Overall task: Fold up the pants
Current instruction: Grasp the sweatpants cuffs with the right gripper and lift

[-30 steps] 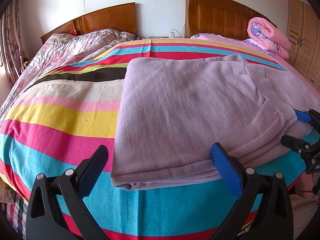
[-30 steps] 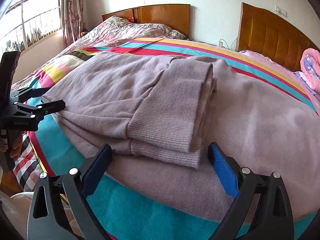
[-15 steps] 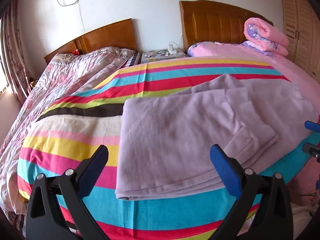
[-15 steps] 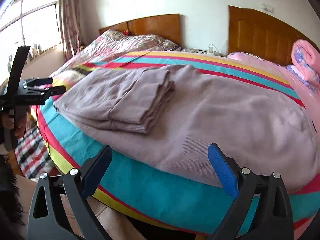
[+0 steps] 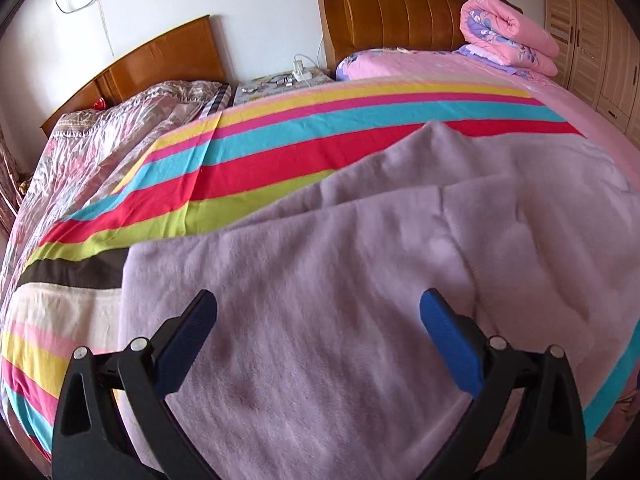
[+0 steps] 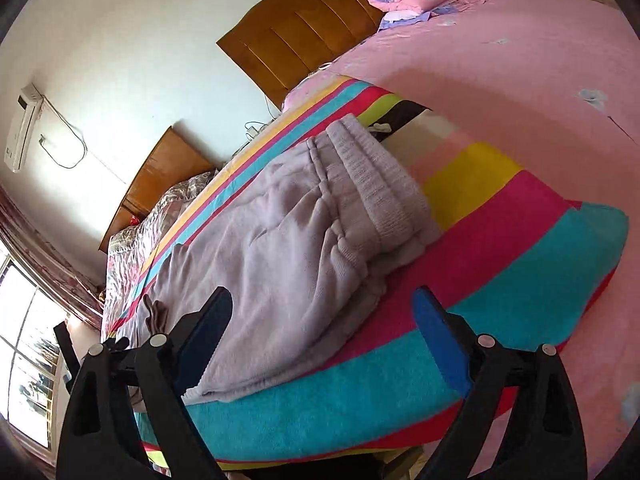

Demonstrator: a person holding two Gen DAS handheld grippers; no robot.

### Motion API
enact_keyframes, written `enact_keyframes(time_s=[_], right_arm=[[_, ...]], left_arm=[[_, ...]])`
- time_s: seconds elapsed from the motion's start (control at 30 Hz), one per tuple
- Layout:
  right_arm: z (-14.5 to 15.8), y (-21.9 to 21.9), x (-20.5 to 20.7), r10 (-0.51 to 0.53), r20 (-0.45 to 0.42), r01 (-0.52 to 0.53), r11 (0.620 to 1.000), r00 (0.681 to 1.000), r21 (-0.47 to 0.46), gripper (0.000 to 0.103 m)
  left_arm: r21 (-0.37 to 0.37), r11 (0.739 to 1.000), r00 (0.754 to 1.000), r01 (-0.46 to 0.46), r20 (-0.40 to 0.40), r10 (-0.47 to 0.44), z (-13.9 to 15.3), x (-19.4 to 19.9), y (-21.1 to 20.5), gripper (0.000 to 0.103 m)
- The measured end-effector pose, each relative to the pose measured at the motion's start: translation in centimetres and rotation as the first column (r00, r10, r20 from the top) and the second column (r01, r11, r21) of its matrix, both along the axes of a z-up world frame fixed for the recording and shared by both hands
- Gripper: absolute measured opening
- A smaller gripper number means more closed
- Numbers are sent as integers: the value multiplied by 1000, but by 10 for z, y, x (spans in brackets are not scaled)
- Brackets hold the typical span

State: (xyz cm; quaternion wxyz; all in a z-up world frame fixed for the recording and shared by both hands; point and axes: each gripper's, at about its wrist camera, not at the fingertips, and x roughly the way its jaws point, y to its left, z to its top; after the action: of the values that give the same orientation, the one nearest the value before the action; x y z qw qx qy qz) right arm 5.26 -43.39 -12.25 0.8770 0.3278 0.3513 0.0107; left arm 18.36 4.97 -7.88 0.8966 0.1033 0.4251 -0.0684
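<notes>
The lilac fleece pants lie folded on the striped blanket on the bed. In the left wrist view my left gripper is open and empty, hovering just over the folded leg part. In the right wrist view the pants run away from the camera, with the ribbed waistband at the far end. My right gripper is open and empty, tilted, at the bed's near edge beside the pants' near end.
A rolled pink quilt lies at the head of the pink bed. Two wooden headboards stand at the wall, with a nightstand between them. Wardrobe doors are at right. A window is at left.
My left gripper has moved forward and over the pants. My right gripper has swung round to the right and tilted, now looking along the pants toward the waistband. Both stay open.
</notes>
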Motion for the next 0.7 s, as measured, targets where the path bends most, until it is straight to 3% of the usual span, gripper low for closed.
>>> enact_keyframes(time_s=[0.07,0.17,0.2,0.27,0.37,0.47,0.57,0.7], right_arm=[[-7,-4,9,-7,-34,8,999,999,31,87],[-8,-2,6,7,-40,-4,998,999,66,78],[-11,2,6,31,-44,-26,995,999,93,77],[-10,8,5,48,-48,-45,997,998,59,77],[-11,-2,7,22,-61,-14,993,998,119,75],[-10,-10,16,-28,-79,37,993,996,108,73],[-5,5,21,27,-115,-21,998,993,54,74],[-7,15,10,77,-104,-71,996,992,60,70]], left_arm=[[-114,994,1000,8,18,-6,-1,-3,17,102],[-95,995,1000,14,7,-14,-4,-2,17,102],[-90,996,1000,12,10,-11,-5,-2,16,102],[-86,996,1000,9,12,-8,-5,-2,16,102],[-97,995,1000,11,13,-9,-6,-3,19,102],[-97,995,1000,11,15,-9,-5,-4,18,102],[-101,995,1000,11,15,-9,-4,-5,18,102],[-105,994,1000,11,15,-9,-4,-5,19,102]])
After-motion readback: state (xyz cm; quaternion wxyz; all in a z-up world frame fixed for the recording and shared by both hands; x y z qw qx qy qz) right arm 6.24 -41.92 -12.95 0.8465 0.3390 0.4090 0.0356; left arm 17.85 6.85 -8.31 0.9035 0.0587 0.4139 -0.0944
